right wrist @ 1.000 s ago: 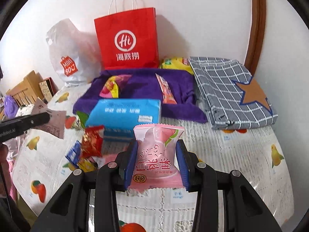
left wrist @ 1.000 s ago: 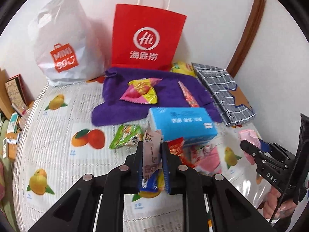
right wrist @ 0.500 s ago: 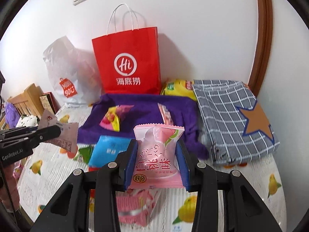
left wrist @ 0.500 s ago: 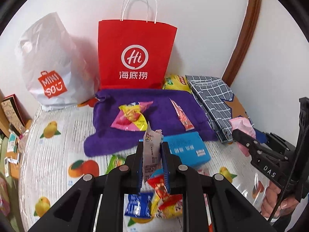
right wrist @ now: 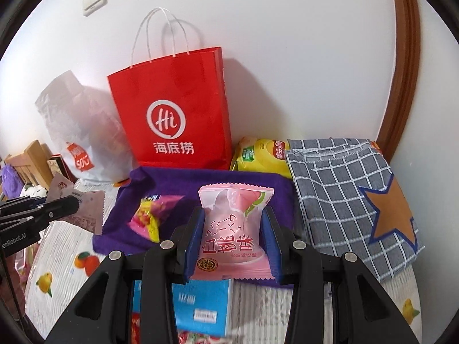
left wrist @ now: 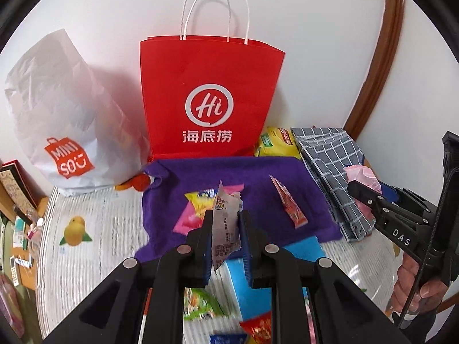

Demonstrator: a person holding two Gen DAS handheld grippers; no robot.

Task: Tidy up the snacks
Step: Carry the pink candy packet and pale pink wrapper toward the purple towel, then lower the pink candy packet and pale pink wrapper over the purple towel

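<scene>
My left gripper [left wrist: 225, 223] is shut on a thin grey-white snack packet [left wrist: 225, 229], held edge-on above the purple cloth [left wrist: 252, 177]. My right gripper [right wrist: 233, 229] is shut on a pink peach snack pack [right wrist: 233, 226], also above the purple cloth [right wrist: 200, 180]. A pink-yellow snack bag [left wrist: 193, 212] and a red stick packet [left wrist: 288, 205] lie on the cloth. The red paper bag [left wrist: 209, 97] stands behind it at the wall. The right gripper shows at the right of the left wrist view [left wrist: 361, 189], the left gripper at the left of the right wrist view [right wrist: 71, 203].
A white Miniso bag [left wrist: 63, 120] stands left of the red bag. A yellow chip bag [right wrist: 261, 154] and a grey checked cloth with a star [right wrist: 352, 197] lie at the right. A blue tissue pack [right wrist: 200, 301] and loose snacks [left wrist: 200, 304] lie below the grippers.
Both grippers have risen and moved forward toward the purple cloth and red bag, each keeping its packet. The tissue pack and loose snacks have dropped low in both views.
</scene>
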